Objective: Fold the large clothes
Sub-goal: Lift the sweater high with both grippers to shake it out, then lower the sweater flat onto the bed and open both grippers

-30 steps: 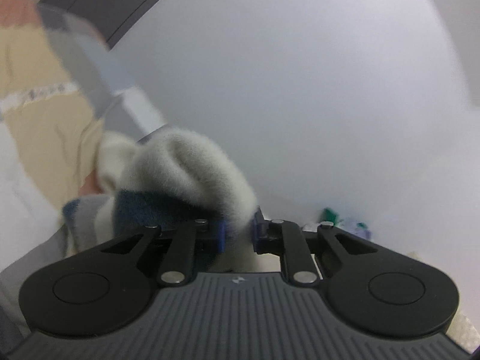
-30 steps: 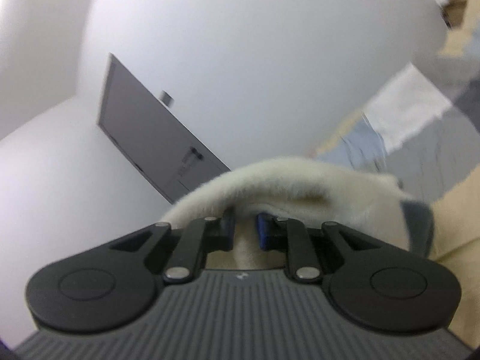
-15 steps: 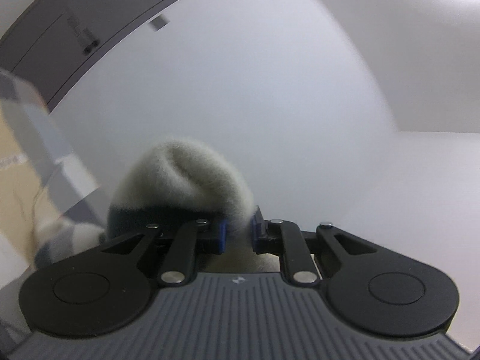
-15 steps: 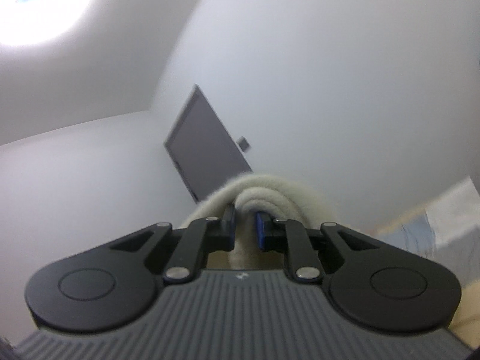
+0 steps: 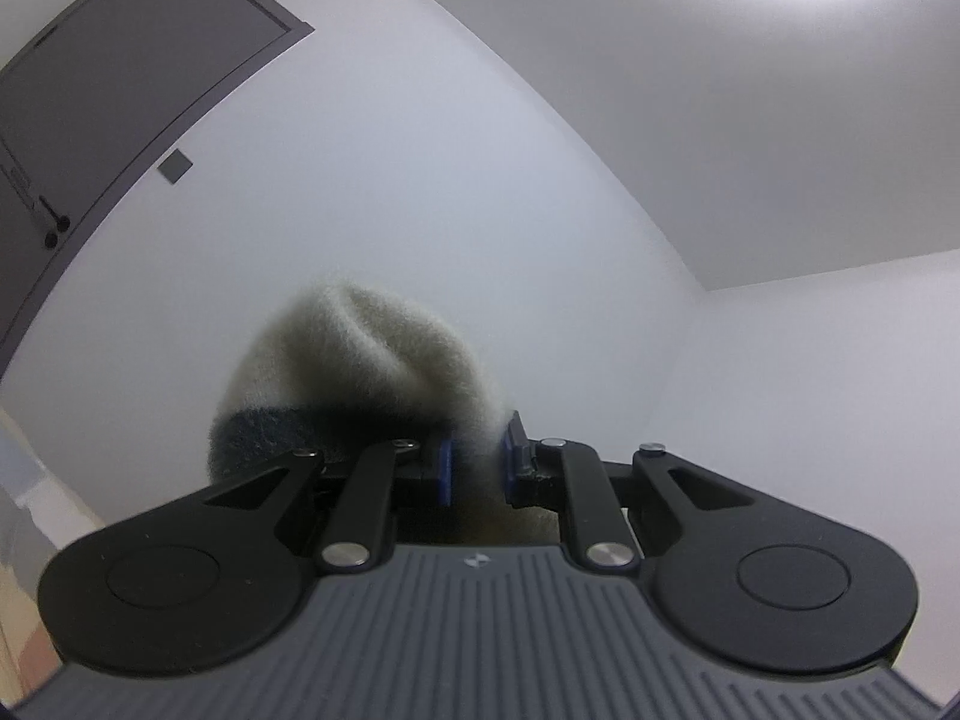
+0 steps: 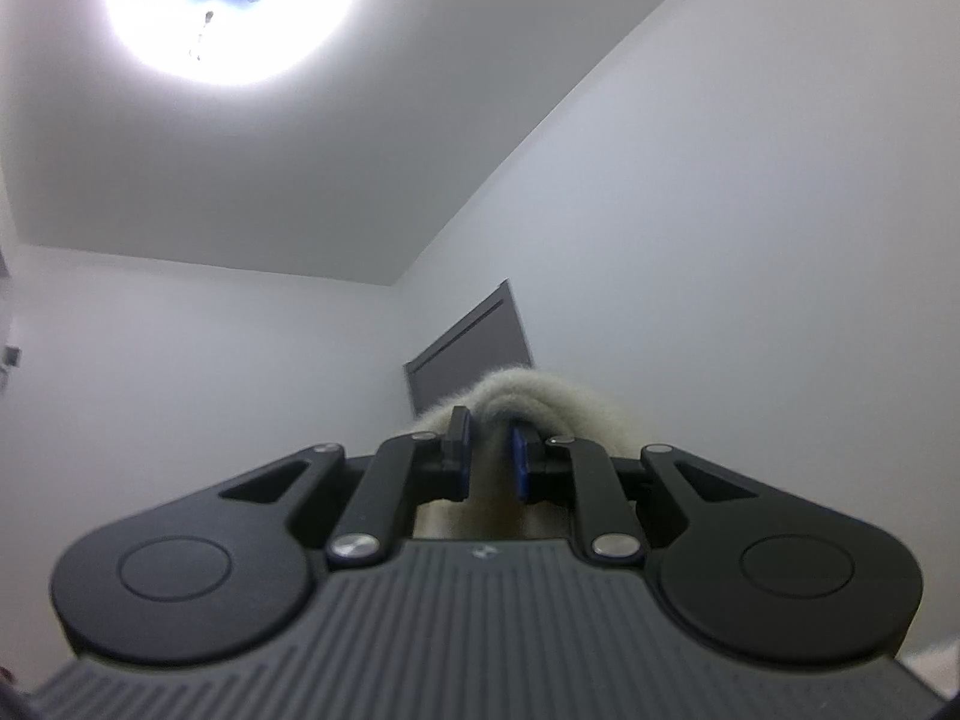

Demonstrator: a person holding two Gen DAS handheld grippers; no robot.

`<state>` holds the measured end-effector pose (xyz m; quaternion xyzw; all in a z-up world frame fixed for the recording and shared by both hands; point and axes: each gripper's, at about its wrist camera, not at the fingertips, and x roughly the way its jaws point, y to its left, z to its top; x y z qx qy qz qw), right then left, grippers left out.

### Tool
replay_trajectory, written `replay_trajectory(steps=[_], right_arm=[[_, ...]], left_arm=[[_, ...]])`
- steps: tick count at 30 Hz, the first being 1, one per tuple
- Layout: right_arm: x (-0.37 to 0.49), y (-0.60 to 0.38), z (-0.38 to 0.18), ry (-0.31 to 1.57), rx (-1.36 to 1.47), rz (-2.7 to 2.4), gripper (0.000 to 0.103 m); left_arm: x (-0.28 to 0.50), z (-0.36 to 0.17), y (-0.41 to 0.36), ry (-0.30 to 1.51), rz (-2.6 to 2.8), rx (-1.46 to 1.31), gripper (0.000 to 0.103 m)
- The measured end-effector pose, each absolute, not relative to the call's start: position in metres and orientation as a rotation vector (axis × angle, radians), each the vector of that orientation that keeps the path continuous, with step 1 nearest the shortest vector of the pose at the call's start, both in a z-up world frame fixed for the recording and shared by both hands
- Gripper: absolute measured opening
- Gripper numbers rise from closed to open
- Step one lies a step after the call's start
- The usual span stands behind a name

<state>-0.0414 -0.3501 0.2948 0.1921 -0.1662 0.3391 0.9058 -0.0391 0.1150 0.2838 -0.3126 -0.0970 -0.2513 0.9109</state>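
Observation:
A fluffy cream garment with a dark blue band (image 5: 360,354) bulges up over my left gripper (image 5: 477,459), which is shut on a fold of it between its blue pads. In the right wrist view another cream fold of the same garment (image 6: 540,399) arches over my right gripper (image 6: 489,456), also shut on the fabric. Both grippers point upward toward wall and ceiling. The rest of the garment hangs below, out of view.
A dark grey door (image 5: 90,120) stands at the upper left of the left wrist view, and shows again, small, as the door (image 6: 474,348) behind the cloth in the right view. A ceiling lamp (image 6: 234,6) glares overhead. White walls fill the rest.
Both grippers have risen and tilted upward with the garment. The patterned bedding seen earlier has dropped out of view; ceiling and lamp now show.

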Motion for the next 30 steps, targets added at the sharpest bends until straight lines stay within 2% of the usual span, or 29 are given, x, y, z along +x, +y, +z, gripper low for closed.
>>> replay_trajectory(steps=[4,9,17,25,30], right_arm=[[0.007,-0.347,0.309,-0.281,0.358,0.594,0.017],[0.100,-0.343,0.260,-0.101,0.342,0.465,0.017],[0.236,-0.349,0.121,0.103,0.379,0.363,0.017],[0.391,-0.339,-0.033,0.251,0.362,0.250,0.017],[0.457,-0.334,-0.109,0.394,0.377,0.200,0.017]], left_arm=[[-0.002,0.298,0.100,-0.155,-0.479,-0.630,0.018],[0.068,0.271,0.080,-0.017,-0.377,-0.576,0.018],[0.222,0.132,0.069,0.240,-0.264,-0.540,0.018],[0.379,-0.013,0.054,0.400,-0.227,-0.496,0.018],[0.459,-0.076,0.059,0.568,-0.191,-0.457,0.018]])
